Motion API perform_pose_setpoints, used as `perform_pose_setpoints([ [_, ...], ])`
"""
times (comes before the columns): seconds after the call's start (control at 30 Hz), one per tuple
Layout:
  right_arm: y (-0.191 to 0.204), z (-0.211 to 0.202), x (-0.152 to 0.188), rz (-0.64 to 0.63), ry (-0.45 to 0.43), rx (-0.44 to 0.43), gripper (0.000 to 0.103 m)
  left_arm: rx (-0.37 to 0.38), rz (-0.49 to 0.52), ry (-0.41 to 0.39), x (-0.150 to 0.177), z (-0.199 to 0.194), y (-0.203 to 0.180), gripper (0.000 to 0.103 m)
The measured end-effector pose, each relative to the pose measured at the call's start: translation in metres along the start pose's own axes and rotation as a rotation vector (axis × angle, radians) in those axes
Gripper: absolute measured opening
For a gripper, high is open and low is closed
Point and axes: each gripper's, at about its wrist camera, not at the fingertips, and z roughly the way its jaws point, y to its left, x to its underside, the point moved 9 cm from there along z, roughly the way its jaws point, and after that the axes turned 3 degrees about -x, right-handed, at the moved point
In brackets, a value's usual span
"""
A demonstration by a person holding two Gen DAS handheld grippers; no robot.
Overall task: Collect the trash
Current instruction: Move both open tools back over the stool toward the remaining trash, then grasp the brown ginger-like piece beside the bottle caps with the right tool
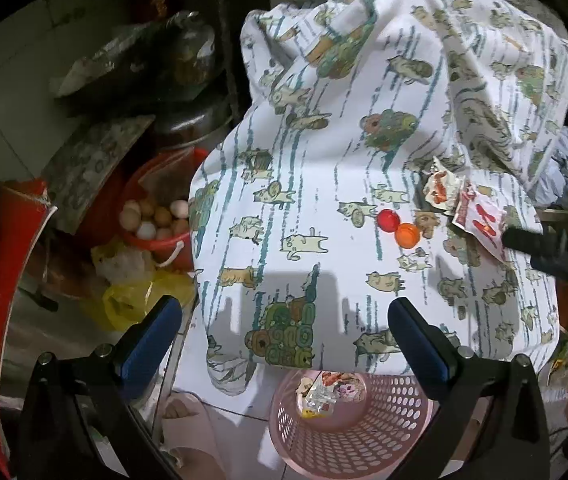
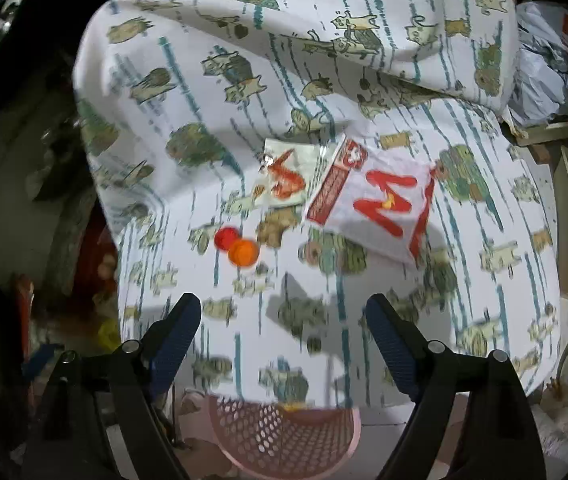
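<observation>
1. Left tool (image 1: 284,316): jaws spread wide, nothing between them, poised over the near edge of the cat-print cloth (image 1: 324,152) covering the tabletop.
2. Right tool (image 2: 282,312): jaws wide apart and empty, angled down at the same cloth, with the remaining trash lying ahead of them; its dark tip reaches in from the right edge of the left wrist view, just beside the big wrapper.
3. Directly below both tools, on the floor: pink perforated basket (image 1: 348,424), already holding several crumpled wrappers (image 1: 324,392). Judged as proof of part of the job done.
4. Left on the cloth: red bottle cap (image 2: 226,237) and orange bottle cap (image 2: 244,253), touching each other.
5. Further out: small white wrapper with a chicken-wing picture (image 2: 284,178), and just beside it, edges touching or overlapping, a larger white wrapper with a red M (image 2: 380,204).
6. Off to the side, not part of the collecting as far as can be judged: red bucket of eggs (image 1: 156,220) and a yellow plastic bag (image 1: 132,300).
7. Judgement: roughly midway; four pieces to go, no grasp under way.
</observation>
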Motion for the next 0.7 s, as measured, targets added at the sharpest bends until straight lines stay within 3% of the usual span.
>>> perform_pose_setpoints([
  [0.27,0.01,0.074,-0.028,0.012,0.128,0.051,0.085,0.0,-0.034,0.08,0.009,0.021,0.0,0.102],
  [0.4,0.006,0.105,-0.027,0.049,0.187,0.082,0.071,0.005,-0.047,0.09,0.007,0.024,0.002,0.102],
  [0.63,-0.001,0.124,-0.035,0.088,0.163,0.125,0.056,0.006,-0.092,0.078,0.001,0.021,0.011,0.102],
  [0.7,0.002,0.126,-0.035,0.066,0.173,0.138,0.041,0.022,-0.123,0.077,-0.001,0.019,0.015,0.102],
])
